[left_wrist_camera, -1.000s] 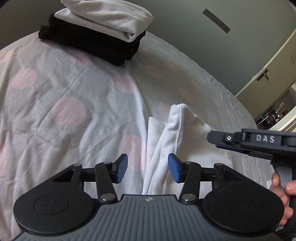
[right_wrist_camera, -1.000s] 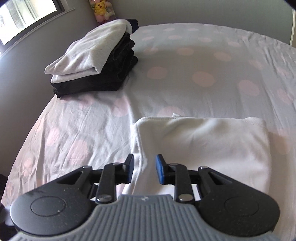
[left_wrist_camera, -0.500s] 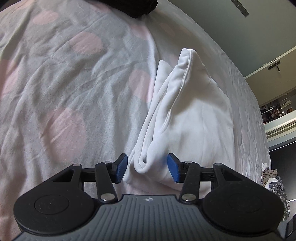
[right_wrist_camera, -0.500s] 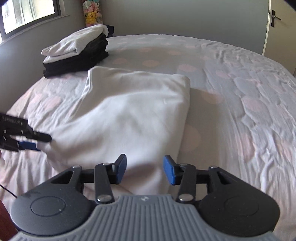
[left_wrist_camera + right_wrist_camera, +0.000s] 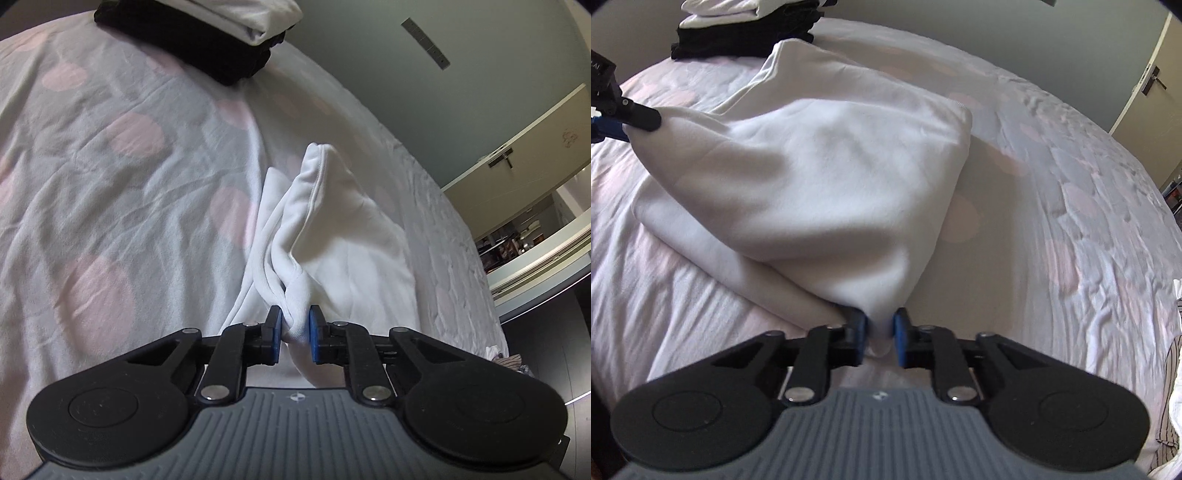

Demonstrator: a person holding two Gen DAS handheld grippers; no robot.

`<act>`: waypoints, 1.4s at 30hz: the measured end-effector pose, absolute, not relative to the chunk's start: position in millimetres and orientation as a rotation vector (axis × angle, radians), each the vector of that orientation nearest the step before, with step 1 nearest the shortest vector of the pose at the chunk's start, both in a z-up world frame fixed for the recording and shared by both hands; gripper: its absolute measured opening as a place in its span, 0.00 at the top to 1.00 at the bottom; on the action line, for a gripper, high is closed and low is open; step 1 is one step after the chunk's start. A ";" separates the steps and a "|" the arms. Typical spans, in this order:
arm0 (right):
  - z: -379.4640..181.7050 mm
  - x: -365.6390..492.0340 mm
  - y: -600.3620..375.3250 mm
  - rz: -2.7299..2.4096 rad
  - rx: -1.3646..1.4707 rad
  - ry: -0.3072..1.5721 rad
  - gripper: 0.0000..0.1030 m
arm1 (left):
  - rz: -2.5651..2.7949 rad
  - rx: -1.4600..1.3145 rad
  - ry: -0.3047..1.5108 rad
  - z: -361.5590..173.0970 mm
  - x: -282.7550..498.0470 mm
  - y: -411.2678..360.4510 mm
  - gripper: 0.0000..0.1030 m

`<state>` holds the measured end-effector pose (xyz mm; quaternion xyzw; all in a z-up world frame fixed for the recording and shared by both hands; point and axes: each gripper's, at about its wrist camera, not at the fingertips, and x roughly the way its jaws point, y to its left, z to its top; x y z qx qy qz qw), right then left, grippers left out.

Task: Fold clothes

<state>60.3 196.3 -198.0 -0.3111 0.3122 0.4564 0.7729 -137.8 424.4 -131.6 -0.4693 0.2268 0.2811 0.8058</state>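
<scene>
While one white garment is lying bunched on the spotted bedsheet, two grippers are pinching its near corners: the left gripper is clamping a gathered fold directly between its blue pads, and the right gripper is clamping the other corner likewise. Far ahead of both, one stack of folded clothes is sitting on the bed.

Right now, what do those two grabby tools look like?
Both look alike. The left tool and right tool each have two black jointed fingers tipped with blue pads, silver rivets at the joints, two round black discs at the sides, and a grey ribbed body with a small round mark. No cables show.
</scene>
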 end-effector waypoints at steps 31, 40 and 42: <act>-169.1 110.1 155.4 1.008 -0.259 0.741 0.64 | 0.824 -0.776 0.600 -123.3 -116.2 437.7 0.42; -169.3 122.9 218.2 1.036 -0.302 0.608 0.62 | 0.787 -0.674 0.555 -129.2 -59.0 486.3 0.40; -168.9 123.7 236.6 1.055 -0.314 0.580 0.60 | 0.774 -0.659 0.547 -130.6 -46.1 496.7 0.39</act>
